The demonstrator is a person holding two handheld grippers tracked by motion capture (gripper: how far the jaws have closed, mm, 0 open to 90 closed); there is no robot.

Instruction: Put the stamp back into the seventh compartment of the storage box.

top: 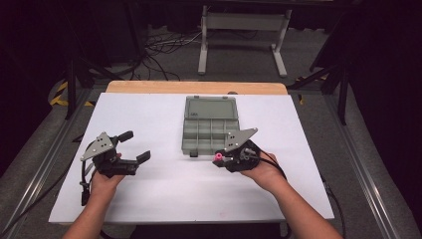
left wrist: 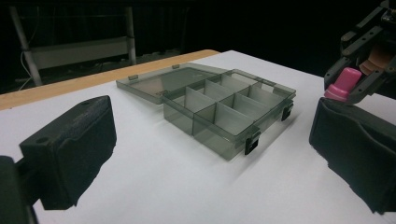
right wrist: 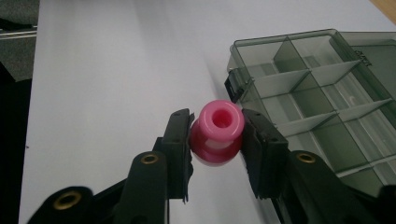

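A grey see-through compartment box [top: 209, 132] lies open in the middle of the white table, its lid flat on the far side and its several compartments looking empty. My right gripper [top: 219, 160] hovers just off the box's near edge, shut on a small pink spool-shaped piece [right wrist: 217, 133] with a hole in its end. In the right gripper view the box [right wrist: 317, 93] lies to the right of the jaws. My left gripper [top: 135, 145] rests to the left, open, with nothing between its pads [left wrist: 70, 154]. It faces the box [left wrist: 219, 112] and the pink piece [left wrist: 344, 84].
The white sheet [top: 149, 199] covers a wooden tabletop whose bare strip [top: 196, 87] shows at the far edge. Behind the table stand a white metal frame [top: 244, 40] and loose cables [top: 164, 50] on the floor. A black latch [left wrist: 252, 144] sticks out of the box's near side.
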